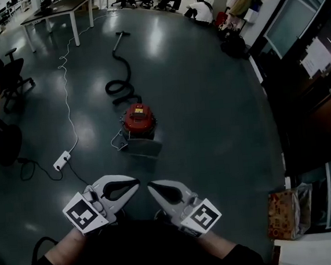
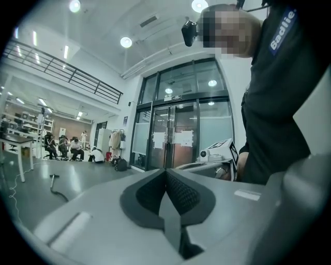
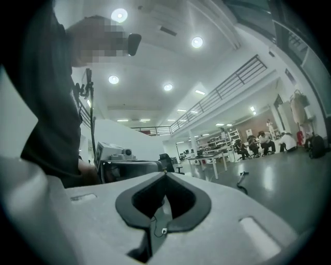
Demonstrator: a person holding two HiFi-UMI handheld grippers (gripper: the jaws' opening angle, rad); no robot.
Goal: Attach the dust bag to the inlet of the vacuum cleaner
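Pressed together and empty: left tool (image 1: 136,183), right tool (image 1: 150,186). The vacuum cleaner (image 1: 138,119) stands on the floor well ahead, an apparent grey bag (image 1: 143,147) just before it. Recommend approaching first, then spreading both tools.

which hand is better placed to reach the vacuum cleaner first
Marginally right. Left gripper and right gripper are both shut, empty, far from the vacuum cleaner; the right tip lines up closer with it.
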